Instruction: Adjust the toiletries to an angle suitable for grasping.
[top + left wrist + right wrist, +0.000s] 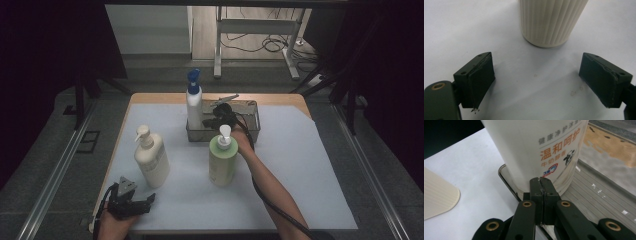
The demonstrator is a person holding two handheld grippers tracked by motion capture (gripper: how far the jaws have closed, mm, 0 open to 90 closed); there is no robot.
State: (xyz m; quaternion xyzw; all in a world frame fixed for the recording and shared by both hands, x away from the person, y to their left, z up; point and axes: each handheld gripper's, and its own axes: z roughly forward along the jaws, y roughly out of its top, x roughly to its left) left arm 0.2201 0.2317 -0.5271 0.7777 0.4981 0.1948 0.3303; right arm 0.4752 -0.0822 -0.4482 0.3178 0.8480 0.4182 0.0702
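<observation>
A white bottle with a blue pump [194,102] stands at the left end of a metal basket [250,131] at the back of the table. My right gripper [207,121] is shut right beside it; in the right gripper view its jaws [541,187] are pressed together against the base of the white bottle [536,152], at the basket's rim [506,178], with nothing seen between them. My left gripper [132,197] sits open near the front left edge. Its fingers [477,77] stand wide apart on the mat, just short of a cream ribbed pump bottle [550,22].
The cream pump bottle [150,160] stands at front left and a green pump bottle [222,160] in the middle, just in front of the person's right forearm [267,185]. A pale mat [300,165] covers the table; its right half is bare.
</observation>
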